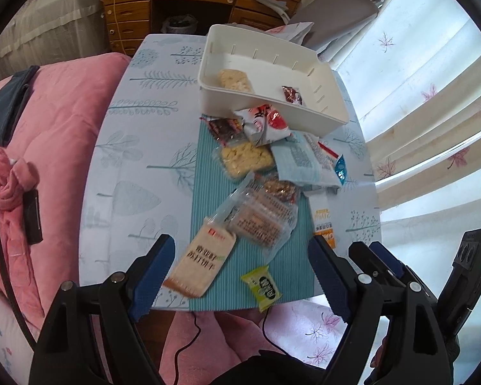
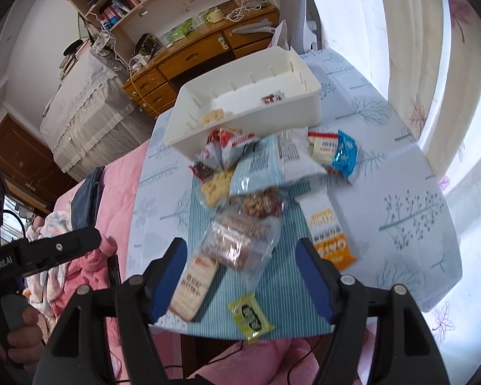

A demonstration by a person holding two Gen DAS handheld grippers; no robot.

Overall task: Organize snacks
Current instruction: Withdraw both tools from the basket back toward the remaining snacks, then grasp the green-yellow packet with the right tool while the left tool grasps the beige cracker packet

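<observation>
Snacks lie heaped on the teal striped mat (image 1: 205, 224) that covers the middle of my small table (image 1: 138, 147), with its pale blue tree-print cloth. My left gripper (image 1: 240, 276) hangs above the near edge, jaws spread and empty; under it lie a cream cracker pack (image 1: 202, 263) and a small green packet (image 1: 266, 287), neither touched by the pads. My right gripper (image 2: 242, 276) is also unclenched, nothing between its blue fingers (image 2: 168, 279), and it hovers over the same near end of the mat.

Further back sits the white bin (image 1: 304, 115), tilted a little in both views, its near wall touching the pile. Inside it I see a pale rice-crisp bar (image 1: 235, 80) and a small dark red candy (image 1: 293, 95), well apart from each other. Against the bin's front rests a red and white pouch (image 1: 266, 125); beside that lie a light blue bag (image 1: 301, 163), a clear-wrapped biscuit pack (image 1: 259, 218) and an orange and white sachet (image 2: 328, 234).
</observation>
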